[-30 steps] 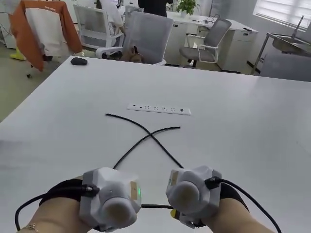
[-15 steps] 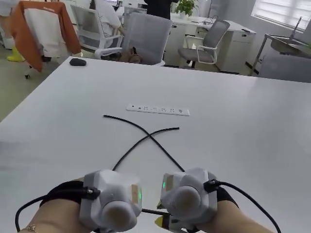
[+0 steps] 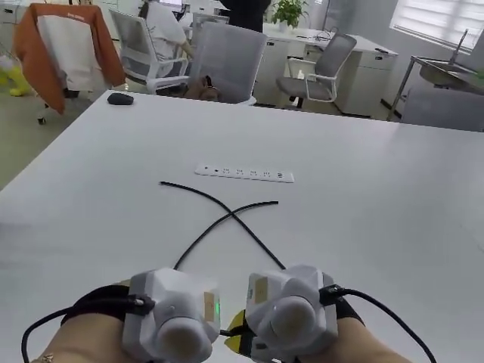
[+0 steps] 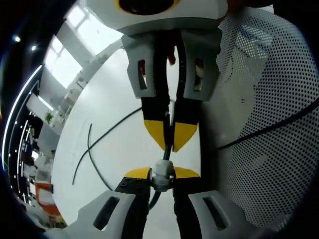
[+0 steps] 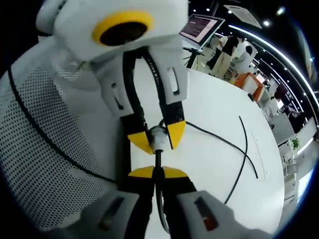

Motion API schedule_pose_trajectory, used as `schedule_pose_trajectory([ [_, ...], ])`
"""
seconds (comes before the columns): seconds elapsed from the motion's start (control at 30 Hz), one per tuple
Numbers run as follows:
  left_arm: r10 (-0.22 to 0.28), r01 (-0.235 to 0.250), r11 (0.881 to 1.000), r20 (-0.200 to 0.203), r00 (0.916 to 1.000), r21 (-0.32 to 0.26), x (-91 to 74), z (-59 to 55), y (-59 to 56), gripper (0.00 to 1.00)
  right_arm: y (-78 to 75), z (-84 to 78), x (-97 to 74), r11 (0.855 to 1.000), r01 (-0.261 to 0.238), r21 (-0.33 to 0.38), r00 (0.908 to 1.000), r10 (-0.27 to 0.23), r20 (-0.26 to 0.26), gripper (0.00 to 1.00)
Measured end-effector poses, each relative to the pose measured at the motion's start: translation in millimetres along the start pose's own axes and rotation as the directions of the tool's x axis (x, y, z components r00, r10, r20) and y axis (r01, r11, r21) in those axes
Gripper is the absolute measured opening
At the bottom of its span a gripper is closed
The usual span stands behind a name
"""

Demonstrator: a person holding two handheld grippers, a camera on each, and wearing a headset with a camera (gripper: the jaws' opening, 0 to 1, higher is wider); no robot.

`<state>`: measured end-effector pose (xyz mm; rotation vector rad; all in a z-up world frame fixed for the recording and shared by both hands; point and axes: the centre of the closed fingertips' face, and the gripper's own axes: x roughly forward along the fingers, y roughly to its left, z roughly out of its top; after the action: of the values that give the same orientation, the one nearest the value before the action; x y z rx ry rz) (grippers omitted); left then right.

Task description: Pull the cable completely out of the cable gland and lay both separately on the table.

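Closer together now, left hand-held gripper (image 4: 162, 174) clamped on white cable gland (image 4: 163, 170), right hand-held gripper (image 5: 153, 172) pinching black cable (image 5: 157, 158)

Head view above; gripper views oppose, sharing cable (image 3: 233, 214).

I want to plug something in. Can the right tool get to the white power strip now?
Probably not yet. Only thin cable strands lie on the table before the power strip, but the right tool is shut on the cable, which runs into the cable gland held by the left tool.
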<state>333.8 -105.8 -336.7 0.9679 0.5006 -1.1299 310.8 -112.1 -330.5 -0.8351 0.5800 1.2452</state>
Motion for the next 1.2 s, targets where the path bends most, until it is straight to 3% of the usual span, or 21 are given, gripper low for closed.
schedule_pose_trajectory([
  [0.33,0.005,-0.005,1.000,-0.011,0.9999,-0.011,0.2,-2.8,0.8,0.18,-4.6,-20.4,1.8,1.000,0.019,0.007,0.9959,-0.018,-0.089,0.02],
  [0.43,0.002,-0.002,1.000,-0.017,0.9999,-0.014,0.0,-4.0,0.2,0.17,-5.6,-32.1,2.9,1.000,0.022,-0.001,0.9895,-0.022,-0.143,0.02],
  [0.6,-0.002,0.001,1.000,-0.026,0.9997,-0.019,-4.8,-1.0,-5.7,0.17,-5.6,-44.1,2.9,0.999,0.017,0.032,0.9818,-0.010,-0.189,0.02],
  [0.73,-0.006,0.005,1.000,-0.033,0.9994,-0.023,-5.8,-1.7,-6.3,0.17,-7.9,-58.6,1.6,0.999,0.027,0.036,0.9676,-0.017,-0.252,0.03],
  [0.97,-0.006,0.005,0.999,-0.035,0.9994,-0.032,0.4,-5.7,-2.4,0.17,-14.8,-75.5,-4.1,0.994,0.068,0.088,0.9488,-0.038,-0.314,0.04],
  [1.1,-0.003,0.001,1.000,-0.048,0.9988,-0.028,0.4,-9.1,-2.6,0.17,-11.8,-82.9,-5.7,0.993,0.065,0.099,0.9365,-0.027,-0.350,0.04],
  [1.2,-0.002,0.001,1.000,-0.060,0.9982,-0.020,-0.2,-11.3,-3.9,0.17,-8.1,-79.5,-4.8,0.992,0.050,0.119,0.9432,-0.008,-0.332,0.09],
])
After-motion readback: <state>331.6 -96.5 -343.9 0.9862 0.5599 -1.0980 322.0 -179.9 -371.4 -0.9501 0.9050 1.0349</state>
